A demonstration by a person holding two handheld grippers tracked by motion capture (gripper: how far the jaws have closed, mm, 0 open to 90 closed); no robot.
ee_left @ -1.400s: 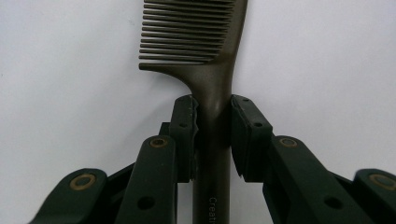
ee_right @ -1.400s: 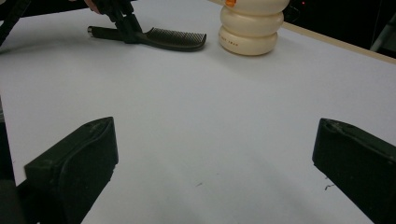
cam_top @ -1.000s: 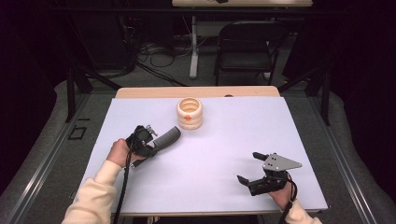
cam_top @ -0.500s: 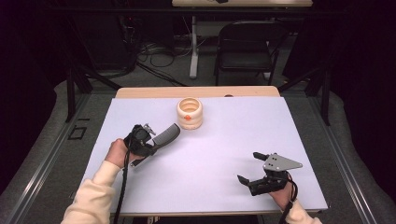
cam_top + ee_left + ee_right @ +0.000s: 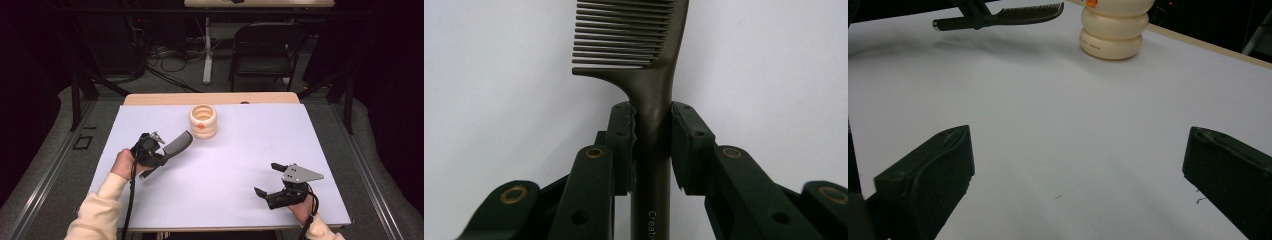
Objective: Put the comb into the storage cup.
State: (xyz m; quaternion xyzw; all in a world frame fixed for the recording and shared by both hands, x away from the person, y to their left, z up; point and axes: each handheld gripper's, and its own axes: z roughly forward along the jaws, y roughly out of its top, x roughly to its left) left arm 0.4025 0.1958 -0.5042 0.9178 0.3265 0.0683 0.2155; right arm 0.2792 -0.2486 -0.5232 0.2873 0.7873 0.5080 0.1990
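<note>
Raised slightly toward 1 o'clock since the earlier frame, the dark flat plastic comb point(image 5: 176, 144) is clamped by its handle in the left gripper point(image 5: 653, 145), near the ribbed cream container point(image 5: 203, 120). Fine teeth point(image 5: 624, 35) are resolved in the left gripper view. The right gripper point(image 5: 269, 179) is held wide open, empty, at 5 o'clock on the white table point(image 5: 240, 160).

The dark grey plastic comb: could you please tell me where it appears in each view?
High view: dark grey plastic comb left of centre, near the cream ribbed holder.
Left gripper view: top centre, handle between the jaws.
Right gripper view: top left, beside the same holder.
</note>
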